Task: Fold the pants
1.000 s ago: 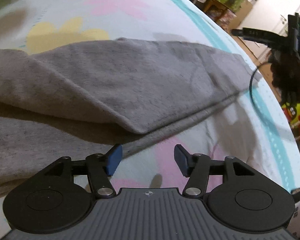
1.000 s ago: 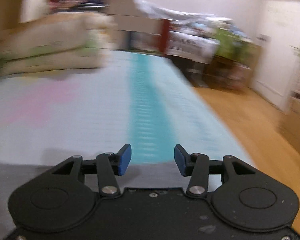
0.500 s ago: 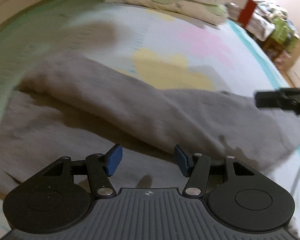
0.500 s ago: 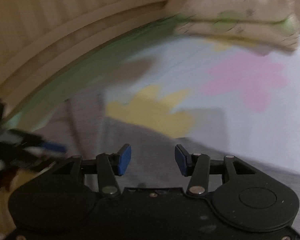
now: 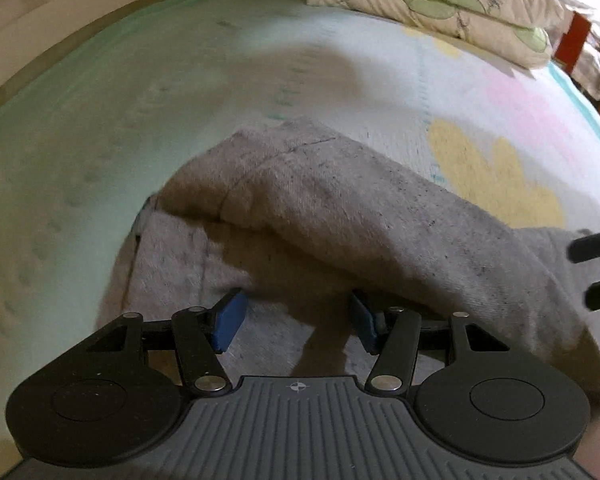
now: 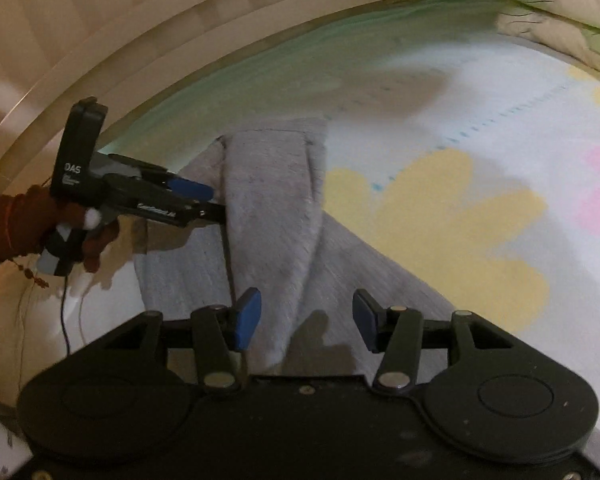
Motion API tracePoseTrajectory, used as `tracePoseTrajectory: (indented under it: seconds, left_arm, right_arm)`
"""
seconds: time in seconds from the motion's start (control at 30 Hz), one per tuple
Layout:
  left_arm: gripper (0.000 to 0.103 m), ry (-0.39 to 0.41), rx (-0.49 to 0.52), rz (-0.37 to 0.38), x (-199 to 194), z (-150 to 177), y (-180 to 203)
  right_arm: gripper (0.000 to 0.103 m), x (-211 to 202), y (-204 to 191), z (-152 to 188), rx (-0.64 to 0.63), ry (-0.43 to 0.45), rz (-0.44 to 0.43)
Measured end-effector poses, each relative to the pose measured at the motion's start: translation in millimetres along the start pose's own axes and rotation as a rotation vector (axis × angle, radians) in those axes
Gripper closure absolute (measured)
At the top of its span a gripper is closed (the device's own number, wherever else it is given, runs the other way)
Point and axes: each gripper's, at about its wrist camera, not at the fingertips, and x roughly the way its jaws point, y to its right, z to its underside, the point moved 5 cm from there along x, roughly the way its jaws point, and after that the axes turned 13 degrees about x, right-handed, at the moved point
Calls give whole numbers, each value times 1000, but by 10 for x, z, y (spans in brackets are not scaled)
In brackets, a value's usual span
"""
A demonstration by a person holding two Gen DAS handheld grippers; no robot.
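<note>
Grey pants (image 5: 340,216) folded over on bed (image 5: 100,128). Left gripper (image 5: 294,322) jaws apart, nothing clamped. Right gripper (image 6: 306,320) jaws apart, just been opening, empty, above pants. Pillows (image 5: 440,4) at 1 o'clock.

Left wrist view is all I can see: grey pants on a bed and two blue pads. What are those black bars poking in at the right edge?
Observer: That is the right gripper. Its own view shows its jaws apart, just having opened further, with nothing gripped, above the folded grey pants.
Operator: Who holds the one I am looking through?
Observer: A hand in a dark red glove holds the left gripper, seen from the side in the right wrist view.
Operator: Does it touch the pants?
Observer: Its fingertips reach the edge of the pants near their far end. The picture is too blurred to show contact.
</note>
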Motion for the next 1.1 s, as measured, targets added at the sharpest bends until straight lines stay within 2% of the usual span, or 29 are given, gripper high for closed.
tracePoseTrajectory:
  seconds: [0.2, 0.23, 0.47, 0.5, 0.53, 0.57, 0.6, 0.73, 0.9, 1.0, 1.1]
  left_arm:
    - [48, -4, 42, 6, -11, 41, -91]
    - [48, -3, 40, 4, -24, 62, -118]
    - [52, 8, -18, 30, -86, 112, -249]
    - [52, 10, -28, 31, -95, 127, -260]
    - [52, 10, -34, 31, -101, 138, -267]
    - [52, 11, -38, 26, -120, 159, -284]
    - [52, 13, -45, 19, -150, 167, -291]
    - [52, 28, -118, -88, -381, 285, -473]
    - [52, 73, -369, -250, -735, 476, -1013]
    - [53, 113, -448, -305, -904, 496, -1200]
    - [53, 169, -447, -343, -1044, 412, -1195]
  right_arm:
    - [49, 461, -99, -82, 56, -28, -55]
    - [46, 537, -107, -92, 62, -30, -59]
    - [48, 791, -113, -218, 117, 3, -95]
    - [55, 809, -121, -240, 120, 16, -92]
    - [78, 814, -141, -270, 116, 33, -89]
    - [88, 808, -175, -289, 103, 44, -90]
    - [89, 784, -240, -305, 81, 64, -87]
    - [90, 587, -787, -186, -121, 127, -136]
    - [90, 673, -1348, 299, -330, 58, -153]
    - [90, 749, -1436, 440, -359, 27, -155]
    - [90, 840, -1486, 479, -375, 6, -136]
